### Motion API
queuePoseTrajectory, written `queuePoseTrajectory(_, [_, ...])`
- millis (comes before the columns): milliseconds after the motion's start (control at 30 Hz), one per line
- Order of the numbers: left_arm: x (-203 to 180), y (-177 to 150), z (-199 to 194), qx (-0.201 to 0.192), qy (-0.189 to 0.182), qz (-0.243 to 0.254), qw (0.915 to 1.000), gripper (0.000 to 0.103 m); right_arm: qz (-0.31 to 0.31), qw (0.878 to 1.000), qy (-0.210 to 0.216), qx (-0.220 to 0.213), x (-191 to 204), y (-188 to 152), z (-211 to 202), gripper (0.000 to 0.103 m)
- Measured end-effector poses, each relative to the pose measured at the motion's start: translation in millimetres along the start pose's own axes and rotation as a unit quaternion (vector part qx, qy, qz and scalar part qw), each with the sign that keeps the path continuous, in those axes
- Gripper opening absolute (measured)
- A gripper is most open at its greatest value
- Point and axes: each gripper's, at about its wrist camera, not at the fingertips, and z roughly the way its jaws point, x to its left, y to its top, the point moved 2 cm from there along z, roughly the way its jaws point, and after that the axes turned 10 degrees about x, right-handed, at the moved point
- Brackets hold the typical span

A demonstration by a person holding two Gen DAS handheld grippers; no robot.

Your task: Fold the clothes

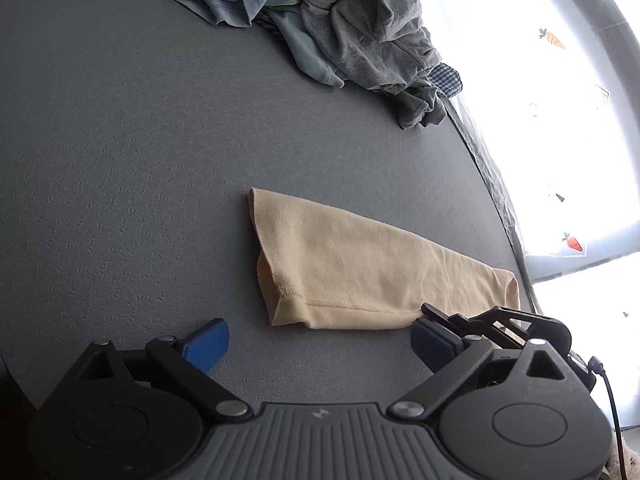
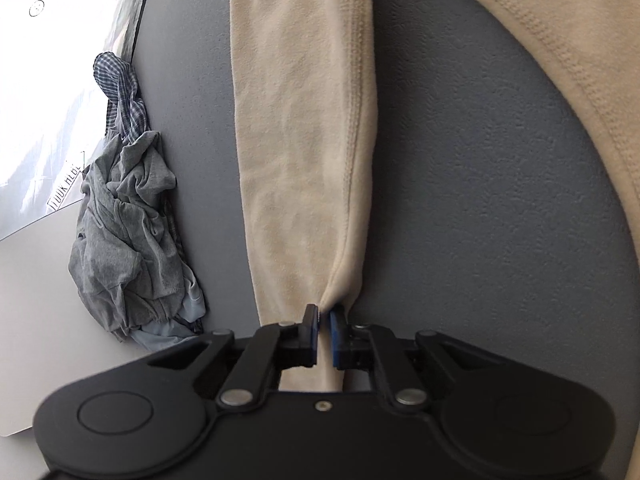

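- I am pinching the near end of the cream garment (image 2: pixel 304 140) in the right gripper (image 2: pixel 324 312); it is lying in a long band on the grey table (image 2: pixel 480 200).
- I am holding the left gripper (image 1: pixel 320 340) spread wide, gripping nothing, just beside the band.
- I am judging the fold needs hem edges aligned and cloth taut.
- I am seeing no containers; the crumpled clothes pile (image 1: pixel 352 28) is lying loose at the table edge.
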Motion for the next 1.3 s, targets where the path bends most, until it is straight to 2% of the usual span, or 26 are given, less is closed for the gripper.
queuePoseTrajectory(233, [-7.9, -1.7, -1.0, 0.000, 0.016, 0.007, 0.9999, 0.097, -0.034, 0.999, 0.033, -0.016, 12.3, -2.7, -13.7, 0.002])
queuePoseTrajectory(400, [-24.2, -6.5, 1.3, 0.001, 0.017, 0.027, 0.9995, 0.097, -0.035, 0.993, 0.097, -0.054, 19.7, -0.1, -60.3, 0.002])
queuePoseTrajectory(567, [-40.4, -11.4, 3.7, 0.002, 0.018, 0.047, 0.9987, 0.097, -0.005, 0.977, 0.169, -0.127, 3.6, 7.2, -136.4, 0.002])
queuePoseTrajectory(733, [-57.6, -16.6, 7.7, 0.006, 0.019, 0.068, 0.9975, 0.097, 0.042, 0.952, 0.205, -0.222, -53.1, 9.4, -219.9, 0.002])
queuePoseTrajectory(900, [-84.7, -24.8, 30.8, 0.034, 0.019, 0.104, 0.9938, 0.097, 0.099, 0.936, 0.181, -0.286, -123.5, -0.2, -272.6, 0.003])
queuePoseTrajectory(967, [-95.1, -27.8, 40.8, 0.046, 0.021, 0.118, 0.9918, 0.097, 0.121, 0.928, 0.170, -0.310, -151.6, -4.5, -293.0, 0.007])
queuePoseTrajectory(1133, [-115.2, -35.3, 66.2, 0.078, 0.033, 0.140, 0.9864, 0.097, 0.114, 0.930, 0.117, -0.328, -170.6, -15.1, -305.4, 0.011])
queuePoseTrajectory(1233, [-127.7, -39.1, 79.5, 0.093, 0.039, 0.157, 0.9824, 0.097, 0.041, 0.941, 0.029, -0.336, -149.8, -14.7, -301.3, 0.019])
queuePoseTrajectory(1300, [-134.0, -41.8, 87.1, 0.099, 0.047, 0.169, 0.9794, 0.097, -0.012, 0.940, -0.035, -0.338, -134.3, -14.1, -298.4, 0.024])
